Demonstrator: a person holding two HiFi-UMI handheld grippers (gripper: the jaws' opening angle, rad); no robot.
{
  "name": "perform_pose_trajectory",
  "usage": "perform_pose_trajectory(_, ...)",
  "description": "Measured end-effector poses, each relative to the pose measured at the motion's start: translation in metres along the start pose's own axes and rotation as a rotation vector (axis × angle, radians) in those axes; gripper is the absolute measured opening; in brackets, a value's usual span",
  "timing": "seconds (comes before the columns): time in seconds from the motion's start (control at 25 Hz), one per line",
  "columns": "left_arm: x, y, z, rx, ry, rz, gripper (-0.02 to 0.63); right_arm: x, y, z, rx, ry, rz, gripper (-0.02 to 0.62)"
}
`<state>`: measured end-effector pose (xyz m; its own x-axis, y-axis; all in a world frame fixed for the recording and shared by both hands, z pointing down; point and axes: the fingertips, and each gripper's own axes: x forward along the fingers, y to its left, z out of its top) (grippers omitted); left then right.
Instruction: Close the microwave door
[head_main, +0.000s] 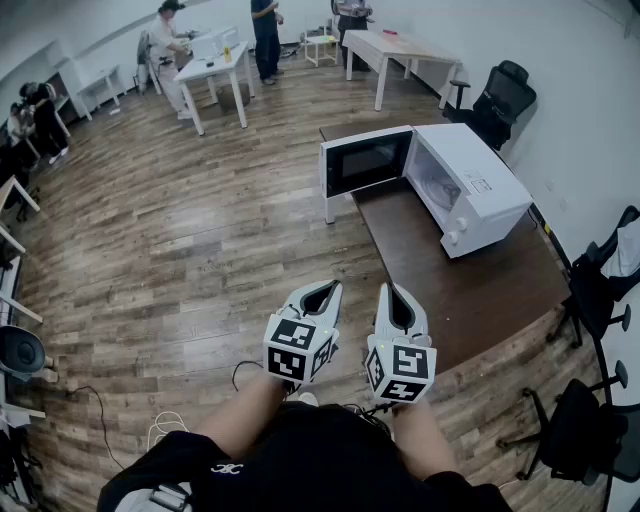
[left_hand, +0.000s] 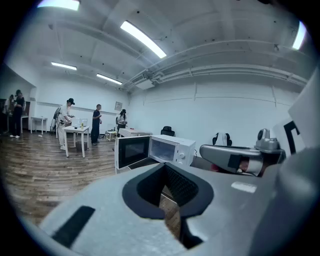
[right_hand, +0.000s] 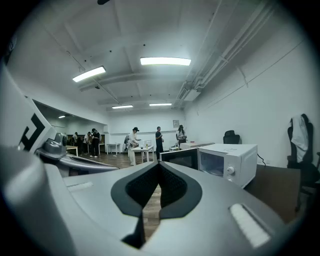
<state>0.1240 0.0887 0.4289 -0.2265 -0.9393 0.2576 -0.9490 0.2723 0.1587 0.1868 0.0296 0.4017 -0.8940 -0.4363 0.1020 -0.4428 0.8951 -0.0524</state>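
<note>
A white microwave (head_main: 470, 190) stands at the far end of a dark brown table (head_main: 480, 290). Its black-windowed door (head_main: 365, 162) hangs wide open to the left, past the table's edge. Both grippers are held close to my body, well short of the microwave, pointing toward it. The left gripper (head_main: 325, 290) is shut with nothing in it, and so is the right gripper (head_main: 392, 292). In the left gripper view the microwave (left_hand: 172, 149) and its open door (left_hand: 132, 151) sit beyond the shut left gripper (left_hand: 164, 165). The right gripper view shows the microwave (right_hand: 232, 160) past the shut right gripper (right_hand: 159, 164).
Black office chairs (head_main: 500, 95) (head_main: 600, 270) (head_main: 580, 430) stand along the table's right side and behind it. Several people stand at white tables (head_main: 215, 65) at the back of the room. Cables (head_main: 160, 425) lie on the wood floor near my feet.
</note>
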Motion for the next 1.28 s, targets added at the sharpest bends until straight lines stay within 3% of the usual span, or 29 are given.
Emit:
perform_pose_trajectory(0.4, -0.009, 0.021, 0.006, 0.004, -0.020, 0.003, 0.008, 0.008, 0.018, 0.005, 0.068, -0.037, 0.020, 0.008)
perform_pose_trajectory(1.28, -0.018, 0.067, -0.002, -0.009, -0.014, -0.064, 0.008, 0.032, 0.060, -0.010, 0.033, -0.006, -0.026, 0.008)
